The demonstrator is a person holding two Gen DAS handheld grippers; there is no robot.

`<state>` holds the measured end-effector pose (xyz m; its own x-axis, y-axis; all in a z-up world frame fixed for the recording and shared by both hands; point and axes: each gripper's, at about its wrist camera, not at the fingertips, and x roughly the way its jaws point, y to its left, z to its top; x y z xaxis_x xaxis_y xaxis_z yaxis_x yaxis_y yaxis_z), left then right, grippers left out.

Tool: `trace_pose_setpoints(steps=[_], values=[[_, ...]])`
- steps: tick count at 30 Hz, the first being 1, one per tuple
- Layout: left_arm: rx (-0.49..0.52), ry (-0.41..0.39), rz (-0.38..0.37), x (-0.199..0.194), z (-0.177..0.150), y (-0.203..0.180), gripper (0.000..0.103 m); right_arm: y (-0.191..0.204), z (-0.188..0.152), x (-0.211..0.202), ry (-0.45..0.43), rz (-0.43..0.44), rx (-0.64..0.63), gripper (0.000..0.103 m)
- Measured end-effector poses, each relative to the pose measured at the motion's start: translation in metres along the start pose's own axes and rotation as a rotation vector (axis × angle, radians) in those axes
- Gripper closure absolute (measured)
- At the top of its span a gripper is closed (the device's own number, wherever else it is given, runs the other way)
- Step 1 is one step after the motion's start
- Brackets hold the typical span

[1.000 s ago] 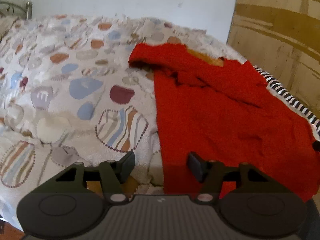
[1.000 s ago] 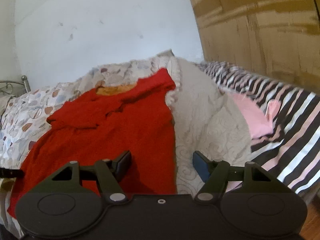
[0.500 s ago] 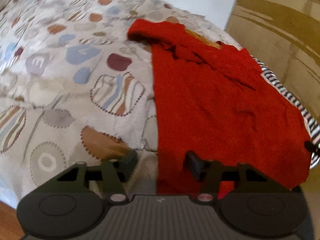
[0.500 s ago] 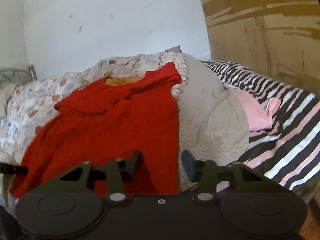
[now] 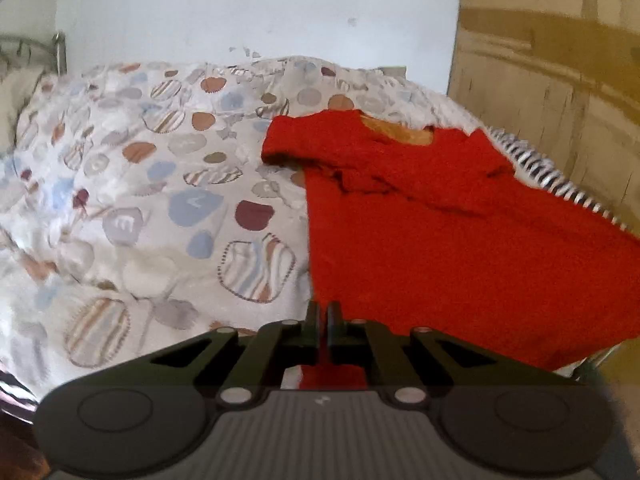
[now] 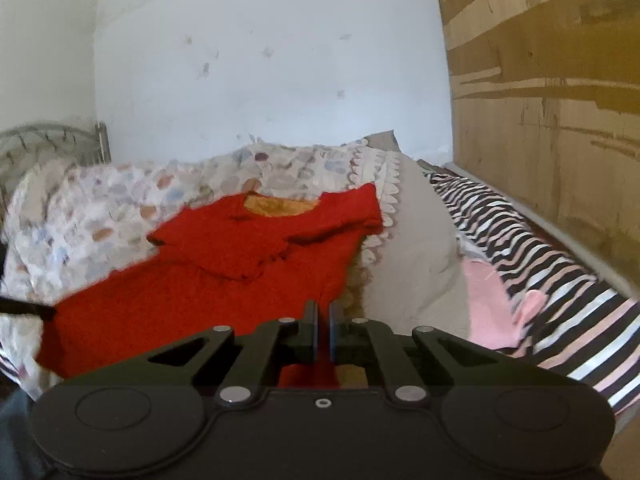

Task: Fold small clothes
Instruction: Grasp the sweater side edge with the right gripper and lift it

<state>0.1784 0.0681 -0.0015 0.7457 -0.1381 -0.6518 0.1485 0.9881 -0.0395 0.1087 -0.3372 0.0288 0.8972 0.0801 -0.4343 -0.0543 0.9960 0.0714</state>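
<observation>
I am looking across a bed covered by a patterned quilt, with a striped sheet running along the wooden panel side. The red garment is lying spread on the quilt, neckline toward the wall, its near hem lifting off the bed. My left gripper is pinching the hem's left corner, and my right gripper is clamping the right corner.
</observation>
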Motion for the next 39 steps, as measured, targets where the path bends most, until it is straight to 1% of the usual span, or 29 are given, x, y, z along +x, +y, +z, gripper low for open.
trace_pose_setpoints(steps=[4, 6, 8, 9, 10, 11, 12, 13, 14, 15, 16, 17, 18, 19, 20, 21, 22, 25, 28, 31, 35, 37, 39], values=[[0.005, 0.064, 0.026, 0.028, -0.010, 0.002, 0.102, 0.002, -0.019, 0.021, 0.074, -0.020, -0.035, 0.099], [-0.023, 0.096, 0.001, 0.038, -0.018, 0.006, 0.101, 0.005, -0.031, 0.031, 0.099, -0.040, -0.061, 0.099], [-0.047, 0.104, -0.013, 0.040, -0.024, 0.011, 0.099, 0.006, -0.039, 0.033, 0.107, -0.037, -0.058, 0.097], [-0.057, 0.111, -0.018, 0.040, -0.025, 0.012, 0.094, 0.005, -0.042, 0.034, 0.107, -0.038, -0.053, 0.097], [-0.064, 0.118, -0.022, 0.040, -0.026, 0.014, 0.088, 0.004, -0.045, 0.034, 0.106, -0.036, -0.048, 0.093], [-0.072, 0.114, -0.019, 0.038, -0.026, 0.015, 0.086, 0.005, -0.047, 0.033, 0.103, -0.040, -0.047, 0.085], [-0.075, 0.110, -0.014, 0.035, -0.027, 0.016, 0.075, 0.006, -0.049, 0.033, 0.102, -0.047, -0.050, 0.082], [-0.074, 0.107, -0.010, 0.032, -0.027, 0.017, 0.058, 0.007, -0.050, 0.032, 0.099, -0.048, -0.059, 0.078], [-0.076, 0.099, -0.003, 0.029, -0.027, 0.017, 0.047, 0.008, -0.052, 0.030, 0.093, -0.047, -0.070, 0.074], [-0.080, 0.084, 0.008, 0.024, -0.028, 0.017, 0.030, 0.011, -0.054, 0.027, 0.088, -0.044, -0.086, 0.070], [-0.081, 0.064, 0.020, 0.018, -0.030, 0.017, 0.021, 0.014, -0.055, 0.025, 0.083, -0.041, -0.102, 0.060], [-0.079, 0.050, 0.027, 0.015, -0.030, 0.015, 0.018, 0.018, -0.057, 0.022, 0.072, -0.037, -0.126, 0.048], [-0.076, 0.034, 0.036, 0.010, -0.031, 0.013, 0.012, 0.021, -0.058, 0.019, 0.061, -0.031, -0.150, 0.042], [-0.071, 0.018, 0.045, 0.006, -0.032, 0.012, 0.005, 0.026, -0.059, 0.015, 0.054, -0.022, -0.181, 0.027], [-0.065, 0.006, 0.054, 0.003, -0.032, 0.010, 0.001, 0.031, -0.061, 0.012, 0.050, -0.012, -0.216, 0.019], [-0.058, -0.005, 0.064, 0.001, -0.032, 0.009, 0.001, 0.036, -0.063, 0.009, 0.049, -0.006, -0.252, 0.005], [-0.048, -0.017, 0.075, -0.001, -0.033, 0.007, 0.001, 0.040, -0.066, 0.006, 0.049, -0.005, -0.285, 0.001], [-0.014, -0.035, 0.096, -0.002, -0.033, 0.001, 0.000, 0.054, -0.081, -0.002, 0.073, 0.005, -0.389, 0.001], [0.027, -0.046, 0.098, -0.002, -0.035, -0.005, 0.001, 0.068, -0.100, -0.005, 0.072, -0.026, -0.510, 0.001], [0.053, -0.058, 0.095, -0.003, -0.039, -0.011, 0.001, 0.081, -0.113, 0.005, 0.081, -0.087, -0.619, 0.001], [0.065, -0.063, 0.075, -0.005, -0.044, -0.014, 0.000, 0.101, -0.129, 0.022, 0.048, -0.197, -0.765, 0.001], [0.069, -0.060, 0.054, -0.006, -0.046, -0.017, 0.000, 0.110, -0.140, 0.033, 0.014, -0.258, -0.855, 0.001], [0.074, -0.055, 0.015, -0.008, -0.047, -0.018, 0.000, 0.115, -0.149, 0.043, -0.004, -0.302, -0.916, 0.001]])
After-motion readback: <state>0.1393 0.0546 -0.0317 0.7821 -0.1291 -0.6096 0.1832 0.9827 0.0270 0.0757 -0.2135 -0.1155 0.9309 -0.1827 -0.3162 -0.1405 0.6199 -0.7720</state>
